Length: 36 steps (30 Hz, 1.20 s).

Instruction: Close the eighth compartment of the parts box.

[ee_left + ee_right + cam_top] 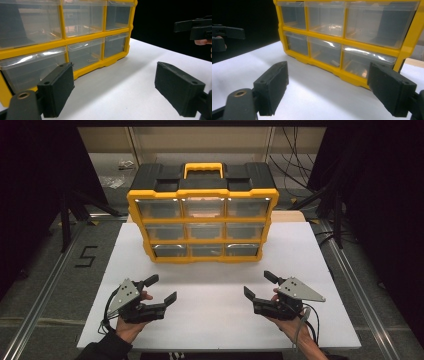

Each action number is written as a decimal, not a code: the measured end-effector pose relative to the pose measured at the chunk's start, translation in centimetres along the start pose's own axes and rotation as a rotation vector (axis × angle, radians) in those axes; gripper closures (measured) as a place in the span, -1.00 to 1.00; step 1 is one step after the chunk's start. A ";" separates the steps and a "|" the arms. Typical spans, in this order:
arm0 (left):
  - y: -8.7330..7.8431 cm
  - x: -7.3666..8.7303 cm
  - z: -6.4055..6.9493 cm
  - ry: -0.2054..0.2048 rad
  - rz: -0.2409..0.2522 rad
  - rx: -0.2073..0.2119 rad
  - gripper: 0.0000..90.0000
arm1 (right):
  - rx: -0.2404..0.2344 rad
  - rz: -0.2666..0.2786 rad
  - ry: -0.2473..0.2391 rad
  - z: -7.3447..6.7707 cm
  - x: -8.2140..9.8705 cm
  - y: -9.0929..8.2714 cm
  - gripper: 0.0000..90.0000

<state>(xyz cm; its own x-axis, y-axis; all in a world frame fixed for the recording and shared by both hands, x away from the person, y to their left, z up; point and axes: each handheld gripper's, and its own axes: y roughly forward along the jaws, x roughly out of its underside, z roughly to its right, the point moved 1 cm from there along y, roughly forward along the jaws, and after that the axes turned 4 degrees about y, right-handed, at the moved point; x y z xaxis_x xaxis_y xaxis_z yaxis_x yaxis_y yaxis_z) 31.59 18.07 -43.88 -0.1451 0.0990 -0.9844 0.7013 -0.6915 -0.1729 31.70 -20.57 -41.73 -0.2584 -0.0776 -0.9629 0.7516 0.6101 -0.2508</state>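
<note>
We see a yellow and black drawer organizer [202, 212] standing upright at the far middle of the white worktop [220, 320], its nine clear drawers facing us. Our left claw [164, 289] sits at the near left of the worktop, its jaws wide apart and holding nothing. Our right claw [260, 285] mirrors it at the near right, jaws likewise apart and empty. Both stay well apart from the organizer, pointing toward its drawers.
</note>
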 end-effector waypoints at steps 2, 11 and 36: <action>0.0 0.0 0.0 0.003 0.002 0.000 -0.66 | 0.003 0.003 0.003 0.0 0.0 -0.1 -0.60; 0.0 0.0 0.1 0.015 0.002 0.006 -0.66 | 0.012 0.000 0.007 0.2 0.2 -0.6 -0.60; 0.0 0.0 0.1 0.012 0.008 0.015 -0.66 | 0.036 0.007 0.018 0.5 0.6 -1.5 -0.62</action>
<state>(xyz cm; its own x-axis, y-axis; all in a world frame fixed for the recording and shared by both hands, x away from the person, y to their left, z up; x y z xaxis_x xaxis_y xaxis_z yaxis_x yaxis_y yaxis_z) 31.49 17.97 -43.83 -0.1308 0.1018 -0.9862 0.6921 -0.7028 -0.1643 30.77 -21.95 -41.96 -0.2637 -0.0591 -0.9628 0.7744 0.5822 -0.2478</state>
